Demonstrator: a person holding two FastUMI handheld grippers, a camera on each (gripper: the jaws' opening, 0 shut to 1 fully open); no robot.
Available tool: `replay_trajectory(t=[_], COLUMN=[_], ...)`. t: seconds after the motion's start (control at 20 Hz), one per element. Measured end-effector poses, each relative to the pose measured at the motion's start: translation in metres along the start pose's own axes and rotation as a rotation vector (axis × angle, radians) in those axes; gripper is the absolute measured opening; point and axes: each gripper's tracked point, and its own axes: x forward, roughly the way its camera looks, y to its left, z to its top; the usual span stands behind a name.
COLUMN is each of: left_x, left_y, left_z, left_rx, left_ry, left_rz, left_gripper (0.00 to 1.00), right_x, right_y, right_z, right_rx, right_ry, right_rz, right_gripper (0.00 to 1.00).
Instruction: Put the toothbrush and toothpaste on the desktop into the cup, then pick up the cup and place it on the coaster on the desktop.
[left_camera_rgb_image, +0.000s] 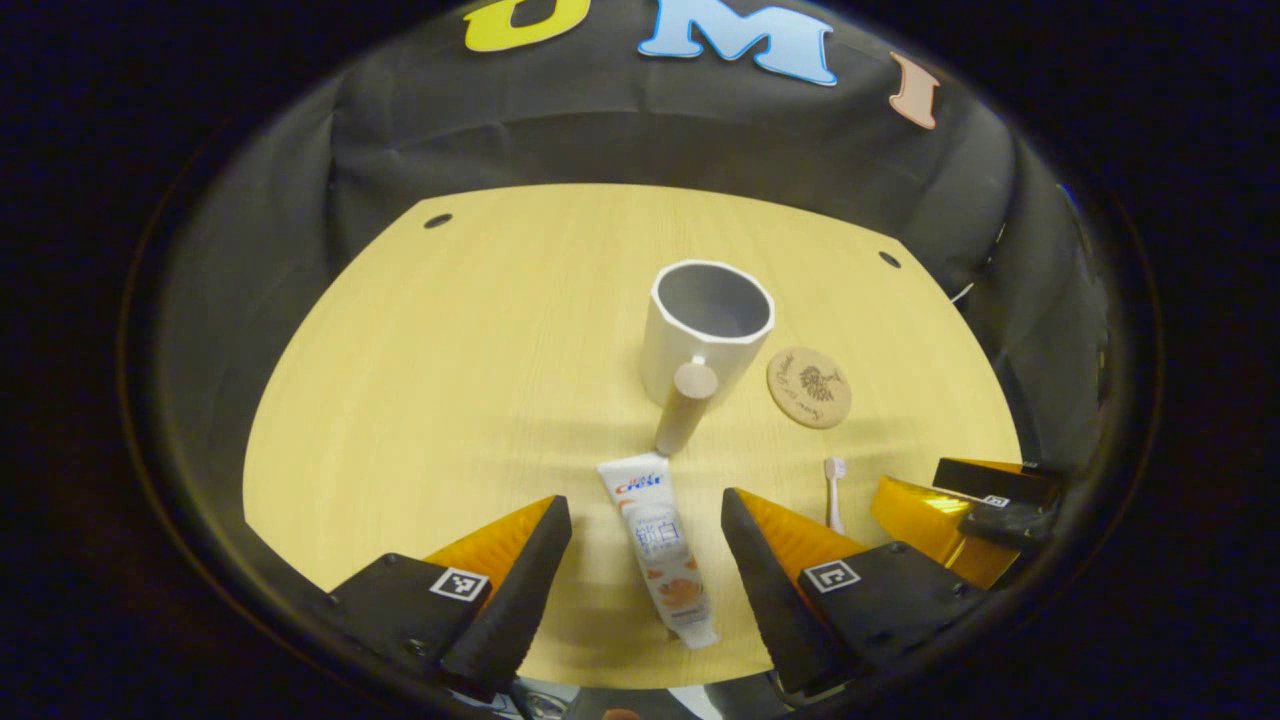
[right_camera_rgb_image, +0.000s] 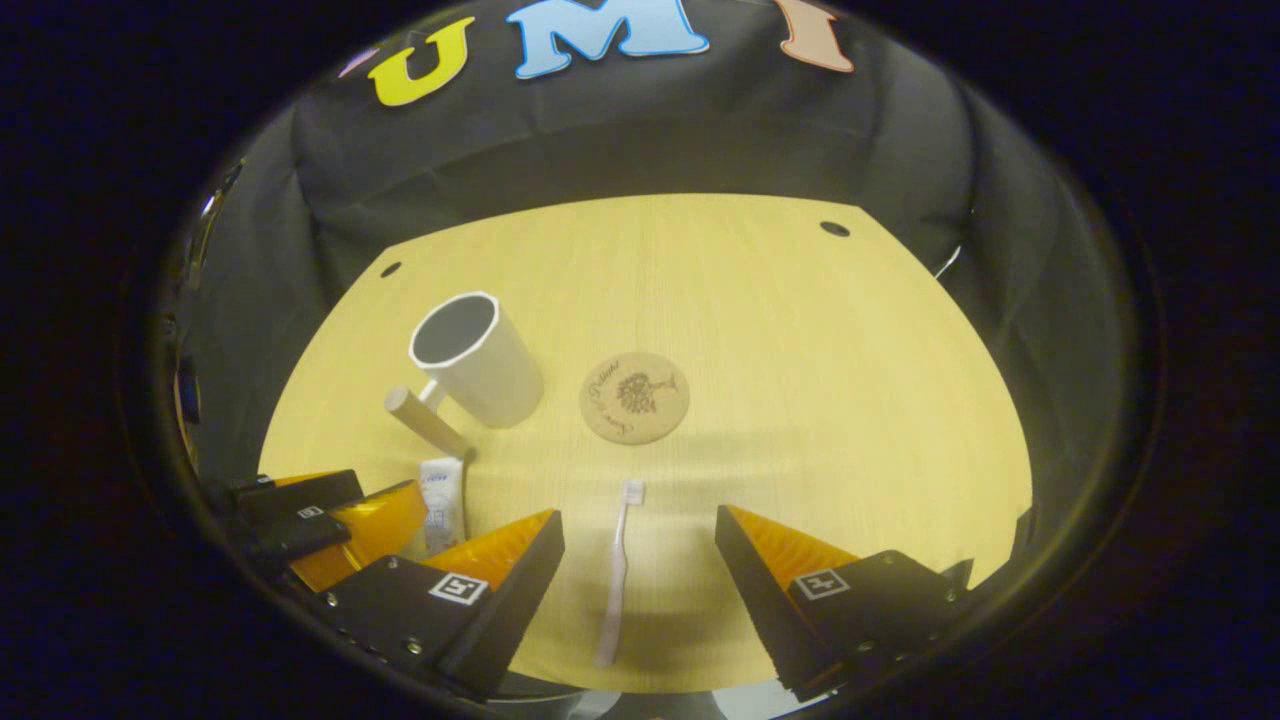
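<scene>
1. Toothpaste (left_camera_rgb_image: 658, 545) lies flat on the tabletop (left_camera_rgb_image: 480, 330) in the left gripper view, lengthwise between the spread fingers of the left hand-held gripper (left_camera_rgb_image: 646, 520); neither finger touches the tube.
2. Its cap end points toward the camera, and its flat crimped end points toward the cup (left_camera_rgb_image: 706, 330).
3. The cup stands upright and open at the middle of the tabletop, with nothing visible inside it. Its wooden handle (left_camera_rgb_image: 686, 405) sticks out toward the toothpaste and ends just beyond the tube's far end.
4. The coaster (left_camera_rgb_image: 808, 387), a round cork disc with a dark print, lies flat just beside the cup, on the cup's right in this view, and does not touch it.
5. The toothbrush (right_camera_rgb_image: 616, 570) lies flat in the right gripper view, between the spread fingers of the right hand-held gripper (right_camera_rgb_image: 640, 525), untouched by either finger. Its head points toward the coaster and its handle runs back toward the camera.
6. In the right gripper view the cup sits to the left of the coaster, and the toothpaste shows partly behind the left hand-held gripper at the lower left.
7. In the left gripper view the right hand-held gripper appears at the lower right edge, with the toothbrush head near it.
8. Two small dark holes (left_camera_rgb_image: 437, 220) mark the far corners of the tabletop.
</scene>
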Motion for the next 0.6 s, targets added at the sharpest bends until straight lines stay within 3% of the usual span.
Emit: replay_trajectory(t=[0.6], left_x=[0.043], left_y=[-0.003], left_z=[-0.046], left_rx=[-0.016], left_ry=[0.166], left_rz=[0.011], left_gripper=[0.99], right_x=[0.032], right_y=[0.0], right_z=[-0.053], right_rx=[-0.038], right_ry=[0.182], right_rz=[-0.006], right_gripper=[0.95])
